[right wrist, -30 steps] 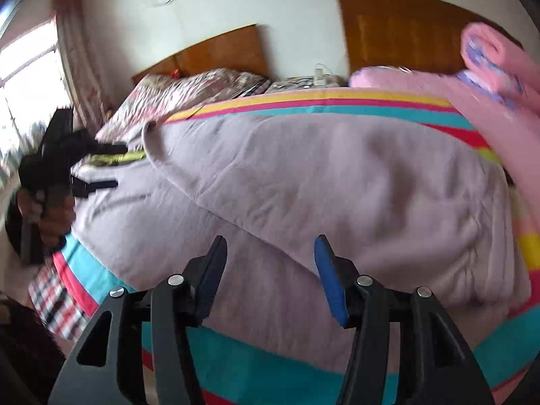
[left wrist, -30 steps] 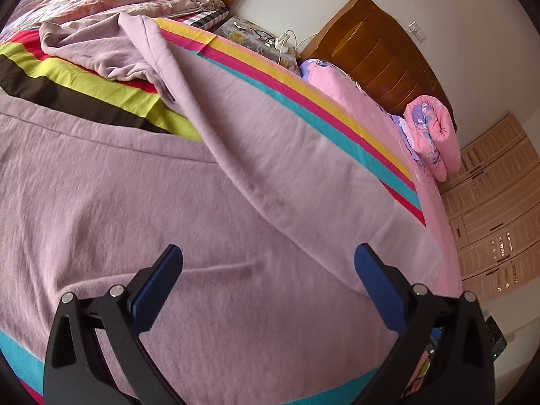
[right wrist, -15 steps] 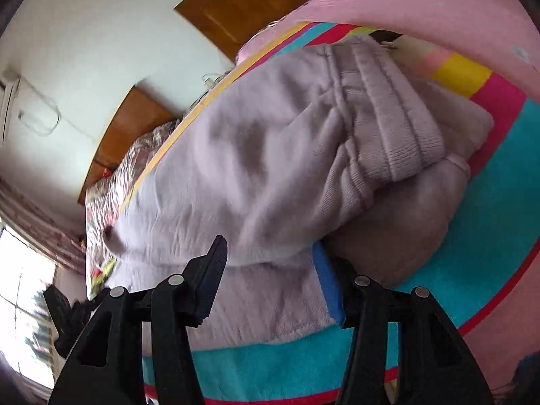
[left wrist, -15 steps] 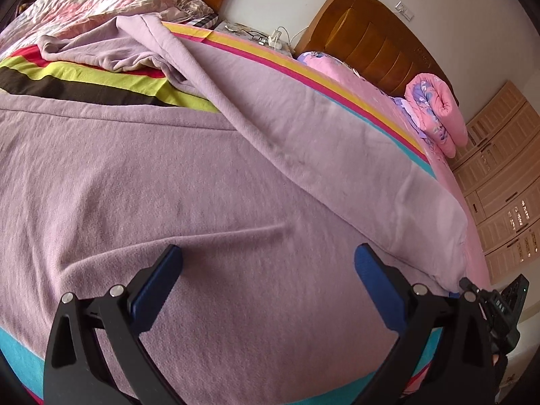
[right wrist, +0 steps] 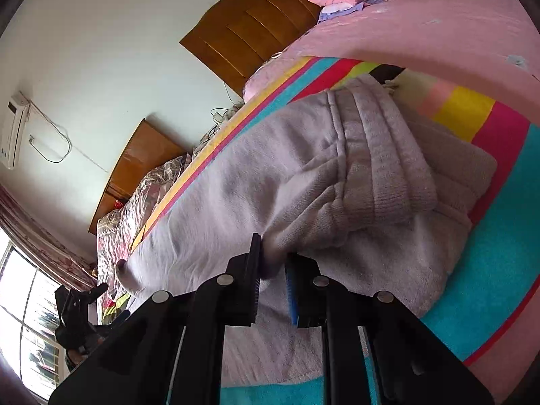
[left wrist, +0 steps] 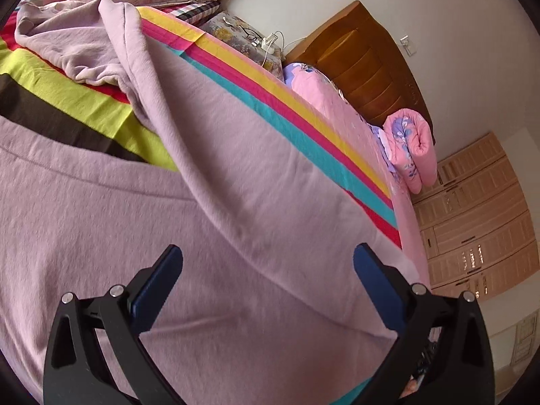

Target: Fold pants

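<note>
One pair of lilac pants (left wrist: 236, 175) spread on striped blanket (left wrist: 303, 125), long axis running away from left gripper (left wrist: 266, 263), legs far, one leg end crumpled; waistband (right wrist: 381, 155) just ahead of right gripper (right wrist: 273, 270). Left gripper: jaws wide apart, above fabric, empty. Right gripper: pinching pants fold beside waistband. Two wooden headboards (right wrist: 256, 30) beyond

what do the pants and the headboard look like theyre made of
Pants: soft fleecy knit, probably cotton blend, matte; fuzzy nap and ribbed waistband show. Headboard: wood or wood veneer, glossy; brown grain-like tone with a sheen on its panels.
</note>
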Demonstrator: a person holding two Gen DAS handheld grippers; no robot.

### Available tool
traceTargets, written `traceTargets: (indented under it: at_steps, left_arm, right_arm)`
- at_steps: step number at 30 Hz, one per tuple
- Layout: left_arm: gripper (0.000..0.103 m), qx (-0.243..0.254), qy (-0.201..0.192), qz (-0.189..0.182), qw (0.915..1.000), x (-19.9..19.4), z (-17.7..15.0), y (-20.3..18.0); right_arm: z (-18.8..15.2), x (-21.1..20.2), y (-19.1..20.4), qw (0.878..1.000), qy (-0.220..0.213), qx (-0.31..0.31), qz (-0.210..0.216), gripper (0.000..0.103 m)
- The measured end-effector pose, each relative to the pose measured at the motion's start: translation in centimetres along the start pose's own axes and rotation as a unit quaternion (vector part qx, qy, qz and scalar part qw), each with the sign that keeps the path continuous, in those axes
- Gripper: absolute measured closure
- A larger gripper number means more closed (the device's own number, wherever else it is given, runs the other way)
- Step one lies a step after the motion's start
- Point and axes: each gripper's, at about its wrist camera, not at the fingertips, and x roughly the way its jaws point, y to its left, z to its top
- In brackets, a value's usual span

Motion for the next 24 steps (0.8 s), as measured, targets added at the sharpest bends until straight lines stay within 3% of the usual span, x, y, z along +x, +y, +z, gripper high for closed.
traceTargets:
  at_steps: [4, 7, 9, 11, 15, 20, 22, 24]
  left_arm:
    - [0.01, -0.04, 0.006, 0.038, 0.9985, 2.1, 2.5, 0.7]
    - [0.023, -0.062, 0.01, 0.05, 0.9968, 3.0, 3.9, 1.9]
    - [0.041, -0.055, 0.006, 0.062, 0.9965, 3.3, 4.7, 2.4]
    - [0.096, -0.06, 0.007, 0.075, 0.9954, 3.6, 5.4, 3.1]
    - [0.098, -0.051, 0.001, 0.071, 0.9962, 2.8, 6.4, 3.0]
    - [0.098, 0.001, -0.02, 0.063, 0.9978, -0.8, 10.5, -3.0]
    - [0.098, 0.013, -0.036, 0.041, 0.9984, -3.2, 11.2, -5.1]
    - [0.097, 0.039, -0.064, 0.01, 0.9971, -6.4, 10.0, -6.6]
  right_arm:
    - [0.2, -0.2, -0.2, 1.0, -0.002, -0.003, 0.013, 0.088]
    - [0.4, -0.7, -0.9, 1.0, 0.0, -0.006, 0.019, 0.088]
    - [0.2, -1.0, -1.4, 1.0, 0.002, -0.011, 0.02, 0.088]
    - [0.2, -1.1, -1.6, 1.0, 0.004, -0.012, 0.022, 0.088]
    - [1.8, -1.0, -0.8, 0.999, 0.017, -0.025, 0.021, 0.088]
    - [12.0, 1.2, 4.6, 0.993, 0.028, -0.115, 0.018, 0.09]
    - [16.0, 1.2, 6.8, 0.991, 0.019, -0.123, 0.042, 0.09]
    - [17.9, -0.5, 8.3, 0.989, -0.007, -0.136, 0.062, 0.09]
